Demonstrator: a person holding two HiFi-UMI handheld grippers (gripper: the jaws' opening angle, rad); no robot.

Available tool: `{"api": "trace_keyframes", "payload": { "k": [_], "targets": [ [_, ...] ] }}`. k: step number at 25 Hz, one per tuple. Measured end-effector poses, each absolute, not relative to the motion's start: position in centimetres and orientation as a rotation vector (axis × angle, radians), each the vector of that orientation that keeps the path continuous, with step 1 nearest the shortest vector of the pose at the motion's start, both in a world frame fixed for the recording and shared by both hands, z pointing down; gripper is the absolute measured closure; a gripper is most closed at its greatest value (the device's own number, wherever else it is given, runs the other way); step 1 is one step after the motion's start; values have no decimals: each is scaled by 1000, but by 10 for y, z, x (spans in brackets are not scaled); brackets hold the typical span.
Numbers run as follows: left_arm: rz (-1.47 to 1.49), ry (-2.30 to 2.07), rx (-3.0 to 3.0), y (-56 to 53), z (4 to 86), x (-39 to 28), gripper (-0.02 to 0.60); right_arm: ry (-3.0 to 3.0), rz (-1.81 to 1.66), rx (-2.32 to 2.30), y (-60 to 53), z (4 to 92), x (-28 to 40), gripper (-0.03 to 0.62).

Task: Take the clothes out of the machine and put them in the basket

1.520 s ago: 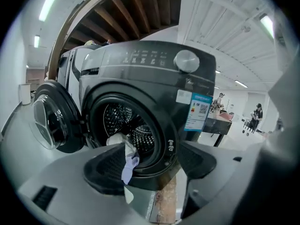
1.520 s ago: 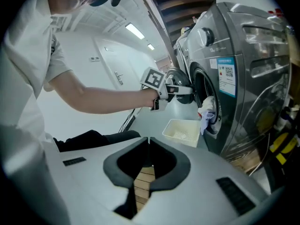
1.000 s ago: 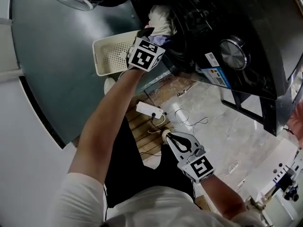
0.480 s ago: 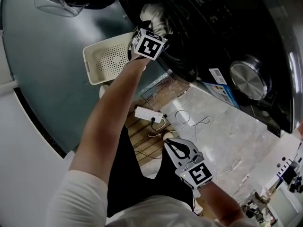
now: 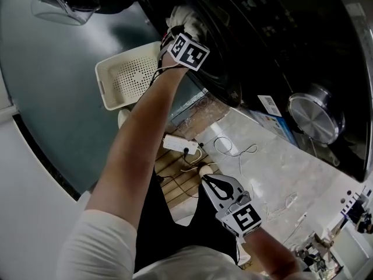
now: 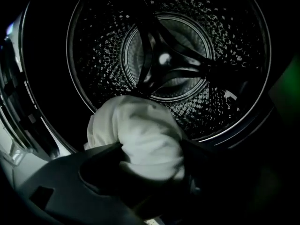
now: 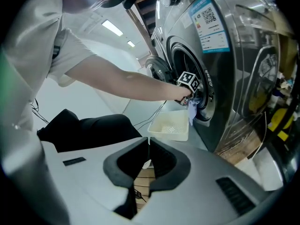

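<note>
The left gripper [image 6: 152,149] reaches into the round door opening of the washing machine [image 7: 225,78], pointing down towards the front lower edge of the drum [image 6: 103,64]. Its jaws have just been opening and now stand wide. A bunched white cloth [image 6: 140,130] lies right between them. It fills the gap from one jaw to the other and bulges past the tips towards the back of the drum. Whether the pads press on it cannot be told; the jaws look spread around the bundle rather than clamped on it. From the head view the same cloth shows as a pale lump at the lip of the opening, just beyond the gripper's marker cube.

In the right gripper view a small bluish piece of cloth [image 7: 192,110] hangs over the lip of the opening, just under the left gripper.

The basket [image 5: 102,89] – cream, with a perforated bottom – stands on the floor just beside the machine's front, below the door opening and under the person's outstretched left forearm.

The right gripper [image 7: 149,146] is held low over the person's lap, well apart from the machine. Its jaws are closed tip to tip, with nothing between them.
</note>
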State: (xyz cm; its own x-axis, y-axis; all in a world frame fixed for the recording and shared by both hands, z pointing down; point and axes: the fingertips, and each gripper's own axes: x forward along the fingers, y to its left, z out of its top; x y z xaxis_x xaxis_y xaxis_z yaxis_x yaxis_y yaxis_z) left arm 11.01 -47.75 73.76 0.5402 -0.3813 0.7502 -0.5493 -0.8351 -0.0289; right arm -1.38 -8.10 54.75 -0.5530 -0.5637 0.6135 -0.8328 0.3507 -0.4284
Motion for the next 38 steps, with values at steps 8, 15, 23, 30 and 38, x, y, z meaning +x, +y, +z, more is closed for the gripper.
{"api": "trace_keyframes", "payload": {
  "k": [8,15,23,30,38],
  "targets": [
    [1180,-753,2501,-474,745,105,372,-2252,1067,1236,-78,549,-12,576],
    [1138,-769,2490,-473,728,96,433,-2274,1060,1242,-76,543,-10,576],
    [1014,-775,2527,-455,682,83,445,-2323,1043,1212,-61,528,-12,576],
    [942,-791,2553,-435,637,70,448,-2359,1002,1186,-41,510,-9,576],
    [904,-848,2542,-414,594,42,449,-2400,946,1140,-17,489,-6,576]
  ]
}}
